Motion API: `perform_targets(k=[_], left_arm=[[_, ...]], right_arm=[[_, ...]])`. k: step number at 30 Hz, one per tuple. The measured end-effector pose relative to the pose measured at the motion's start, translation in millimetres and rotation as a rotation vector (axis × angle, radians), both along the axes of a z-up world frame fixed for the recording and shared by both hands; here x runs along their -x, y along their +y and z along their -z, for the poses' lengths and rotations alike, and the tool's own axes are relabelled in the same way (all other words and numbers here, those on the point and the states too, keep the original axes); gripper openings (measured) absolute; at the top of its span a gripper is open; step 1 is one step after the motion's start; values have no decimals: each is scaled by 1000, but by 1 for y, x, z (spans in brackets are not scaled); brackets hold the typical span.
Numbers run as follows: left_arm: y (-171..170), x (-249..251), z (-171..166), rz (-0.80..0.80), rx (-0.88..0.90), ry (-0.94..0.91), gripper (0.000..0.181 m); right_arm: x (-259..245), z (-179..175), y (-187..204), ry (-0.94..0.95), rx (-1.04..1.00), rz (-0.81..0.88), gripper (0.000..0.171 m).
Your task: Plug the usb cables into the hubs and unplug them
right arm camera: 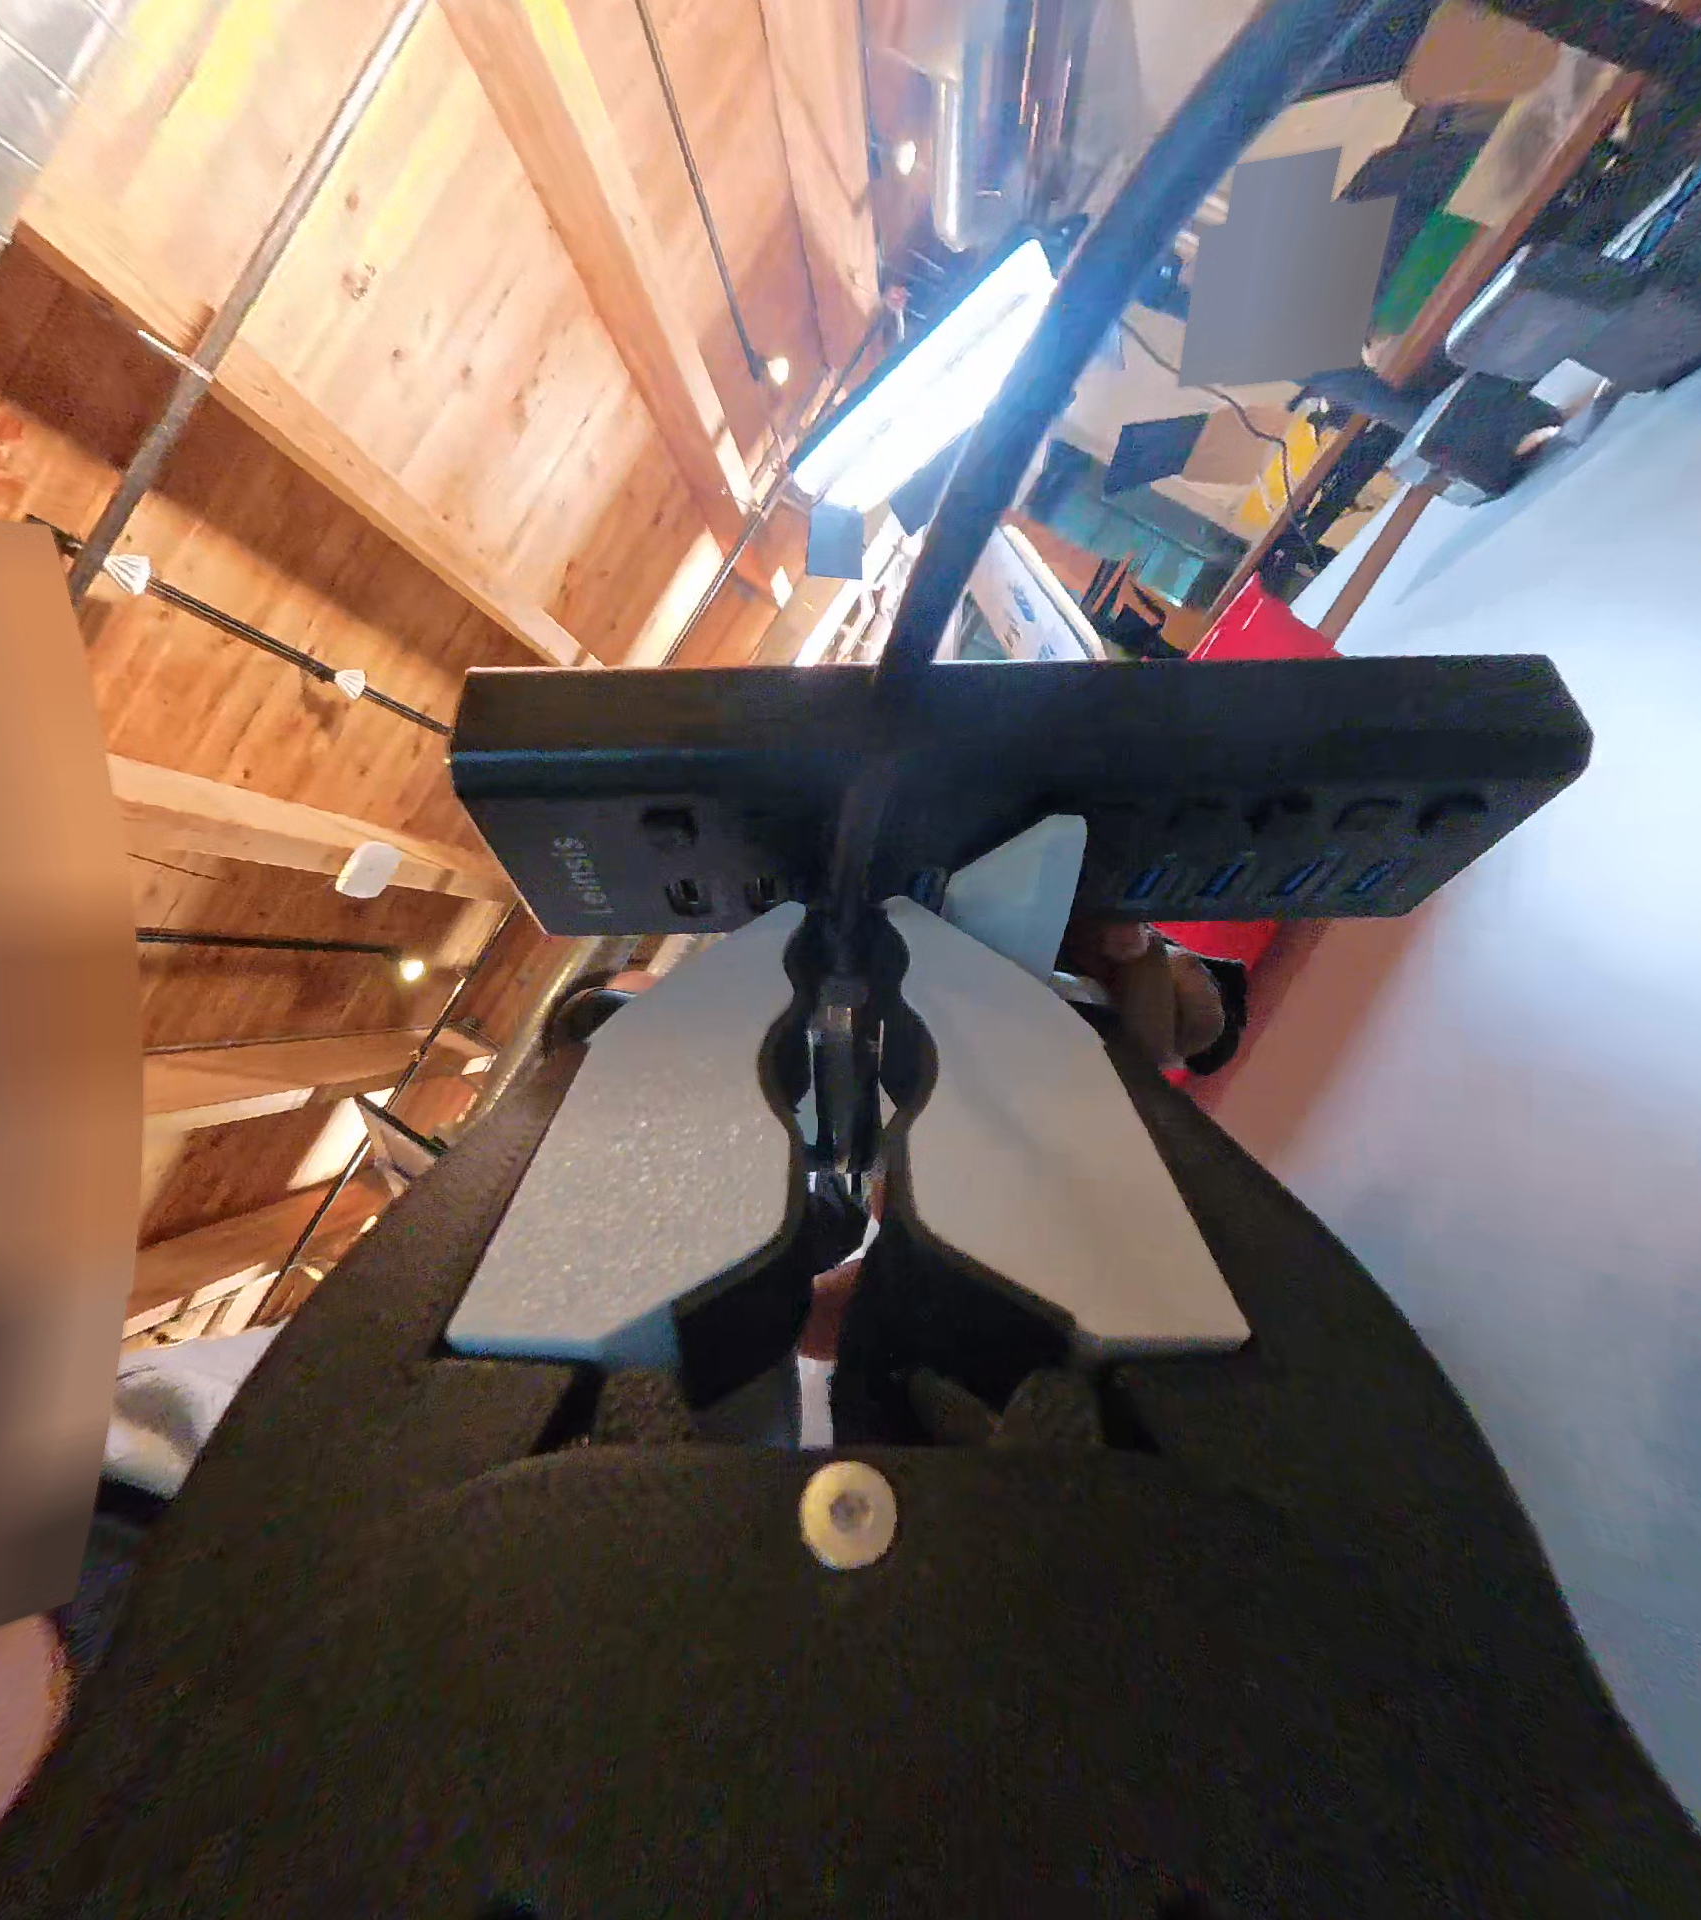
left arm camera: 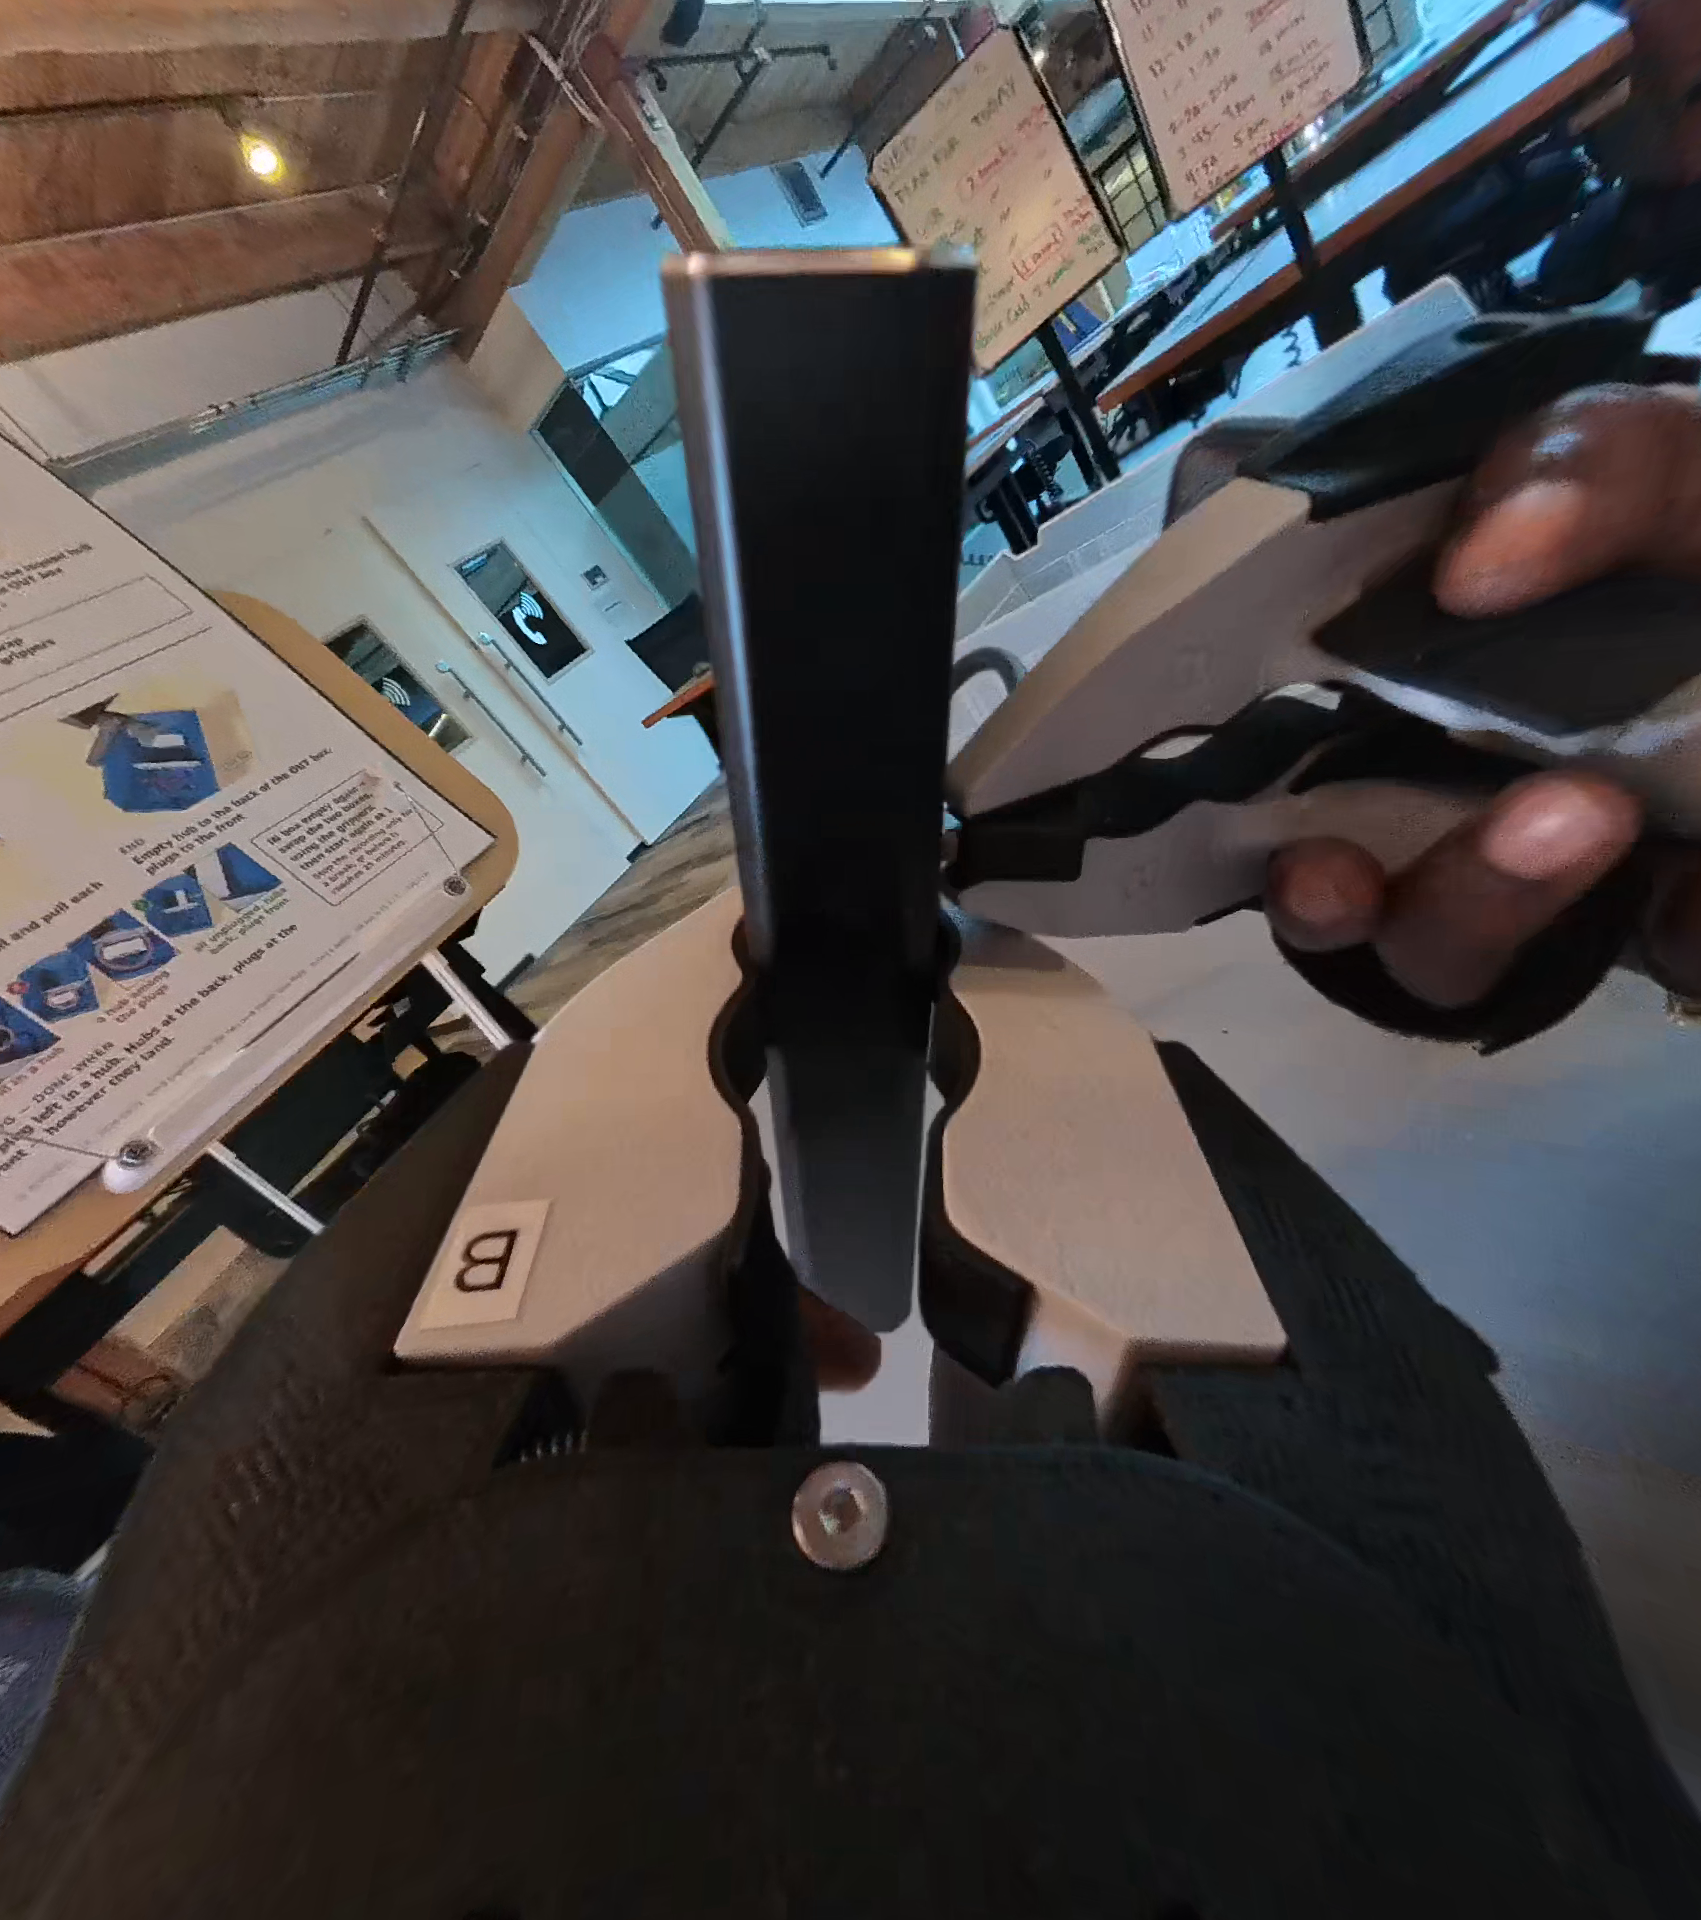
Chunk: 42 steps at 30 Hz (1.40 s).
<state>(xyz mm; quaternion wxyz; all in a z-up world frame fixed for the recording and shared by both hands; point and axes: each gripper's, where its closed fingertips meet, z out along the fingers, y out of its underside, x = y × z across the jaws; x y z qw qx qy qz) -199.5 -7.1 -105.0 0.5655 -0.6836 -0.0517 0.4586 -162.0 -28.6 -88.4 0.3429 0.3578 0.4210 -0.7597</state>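
A long black USB hub (left arm camera: 825, 644) stands upright in my left gripper (left arm camera: 841, 925), which is shut on its lower part. In the right wrist view the hub (right arm camera: 1189, 748) lies across the frame and shows a row of blue ports and switches. My right gripper (right arm camera: 846, 920) is shut on a black USB cable (right arm camera: 1012, 374) right at the hub's port face. The cable runs up across the hub and off to the upper right. I cannot tell whether the plug sits in a port. In the left wrist view the right gripper (left arm camera: 965, 868), held by a hand (left arm camera: 1552, 675), touches the hub's right side.
A white table (left arm camera: 1500, 1195) lies below, also seen in the right wrist view (right arm camera: 1604, 987). An instruction sheet on a wooden board (left arm camera: 150, 831) stands at the left. A red object (right arm camera: 1261, 634) and black boxes (right arm camera: 1635, 301) sit at the table's far end.
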Motion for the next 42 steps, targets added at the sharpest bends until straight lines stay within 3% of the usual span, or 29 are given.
perform_targets(k=[4,5,6,7,8,10,13,16,19,21,27,35,42], left_arm=[[-2,-7,2,72,-6,-61,29],[-18,5,-5,-12,-104,-98,27],[-56,24,-21,-87,-312,-183,27],[-94,32,-42,-87,-546,-246,27],[-106,26,-59,-53,-625,-212,27],[-68,7,-60,-36,-409,-94,28],[-23,7,-33,12,-253,-178,28],[-31,25,-8,-8,-322,-373,27],[-31,30,21,72,-425,-602,27],[-25,28,33,125,-405,-649,27],[-10,22,58,139,-189,-632,28],[-9,19,61,136,-152,-607,28],[-10,20,62,100,-122,-554,44]], right_arm=[[-8,3,-2,94,-73,44,9],[-17,9,2,148,-115,15,8],[-22,21,12,204,-199,9,8],[-18,28,28,205,-243,48,8],[-9,21,46,157,-200,73,8],[5,-2,63,204,-177,120,8],[-9,-21,52,467,-373,45,8],[-20,-30,57,642,-524,43,8],[-22,-35,67,627,-491,72,9],[-17,-33,72,590,-462,102,8],[-8,-22,84,547,-485,143,9],[9,-5,107,615,-729,250,9],[27,5,133,699,-971,400,11]])
